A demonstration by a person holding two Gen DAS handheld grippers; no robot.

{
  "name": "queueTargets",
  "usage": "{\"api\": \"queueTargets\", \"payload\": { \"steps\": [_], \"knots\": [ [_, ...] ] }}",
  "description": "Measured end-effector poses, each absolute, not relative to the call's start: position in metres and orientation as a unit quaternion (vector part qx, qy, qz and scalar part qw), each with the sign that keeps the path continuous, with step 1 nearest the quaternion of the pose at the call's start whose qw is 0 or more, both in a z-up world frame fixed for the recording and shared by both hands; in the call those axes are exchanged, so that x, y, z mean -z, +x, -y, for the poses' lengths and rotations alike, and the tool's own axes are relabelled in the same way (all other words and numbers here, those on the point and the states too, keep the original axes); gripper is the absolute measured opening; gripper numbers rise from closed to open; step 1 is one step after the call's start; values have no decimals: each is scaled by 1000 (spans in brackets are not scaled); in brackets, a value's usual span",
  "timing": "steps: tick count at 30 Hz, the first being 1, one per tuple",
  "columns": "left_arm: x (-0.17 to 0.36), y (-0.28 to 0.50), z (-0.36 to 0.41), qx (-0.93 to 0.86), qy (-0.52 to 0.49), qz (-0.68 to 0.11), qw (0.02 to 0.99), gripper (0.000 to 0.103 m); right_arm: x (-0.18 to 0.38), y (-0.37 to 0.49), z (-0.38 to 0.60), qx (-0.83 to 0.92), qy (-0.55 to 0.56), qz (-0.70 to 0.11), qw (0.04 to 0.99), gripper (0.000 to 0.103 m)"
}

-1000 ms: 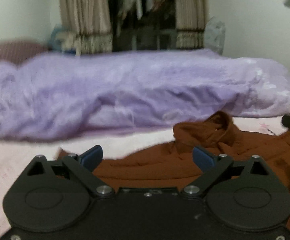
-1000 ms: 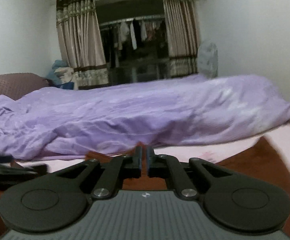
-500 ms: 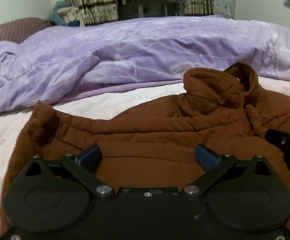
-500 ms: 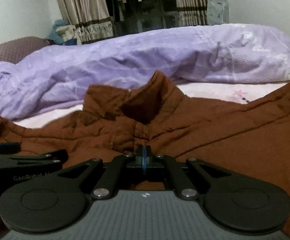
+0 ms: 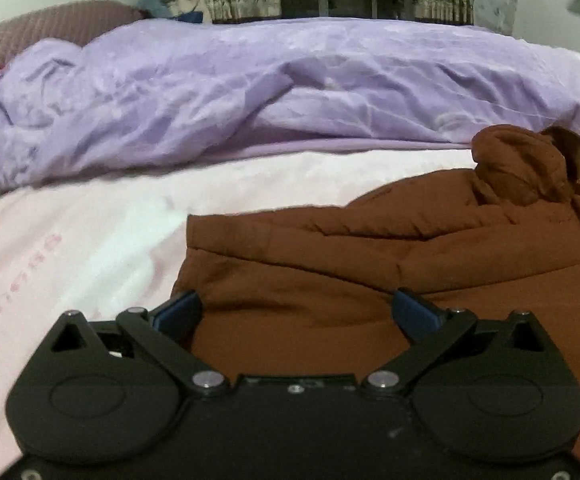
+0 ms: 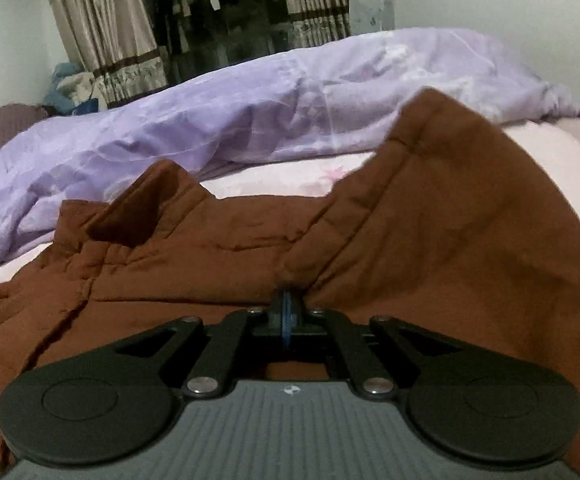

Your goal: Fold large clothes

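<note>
The brown jacket (image 5: 389, 280) lies spread on the pink bed sheet (image 5: 90, 240), in front of the purple duvet (image 5: 250, 96). The left tongs (image 5: 295, 308) hang released above the jacket's near edge. The right tongs (image 6: 286, 304) are clenched on a raised jacket fold.
</note>
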State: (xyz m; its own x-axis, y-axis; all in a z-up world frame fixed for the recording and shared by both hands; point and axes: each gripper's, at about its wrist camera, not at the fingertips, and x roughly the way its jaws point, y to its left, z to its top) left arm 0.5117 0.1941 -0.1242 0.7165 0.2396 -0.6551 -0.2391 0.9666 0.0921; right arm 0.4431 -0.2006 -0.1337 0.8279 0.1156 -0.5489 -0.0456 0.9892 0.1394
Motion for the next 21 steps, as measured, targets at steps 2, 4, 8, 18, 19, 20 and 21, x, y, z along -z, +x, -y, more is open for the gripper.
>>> {"api": "queueTargets", "payload": {
  "steps": [2,4,8,18,19,20,21],
  "knots": [
    [124,507,-190,-130,18,-346,929,103,131,437,198,-43,50,-279,958,0],
    [115,497,-190,-132,20,-337,932,103,121,427,206,-54,43,-261,963,0],
    [90,476,-204,-172,38,-299,938,103,92,413,246,37,24,-202,978,1],
    [128,487,-213,-246,89,-317,911,103,131,442,316,140,98,-281,944,4],
    [122,486,-212,-258,86,-322,907,103,128,439,311,153,85,-272,946,4],
    [110,480,-209,-272,82,-309,908,101,123,434,304,167,68,-261,948,4],
    [96,466,-203,-271,74,-274,920,103,114,426,297,178,56,-238,953,4]
  ]
}}
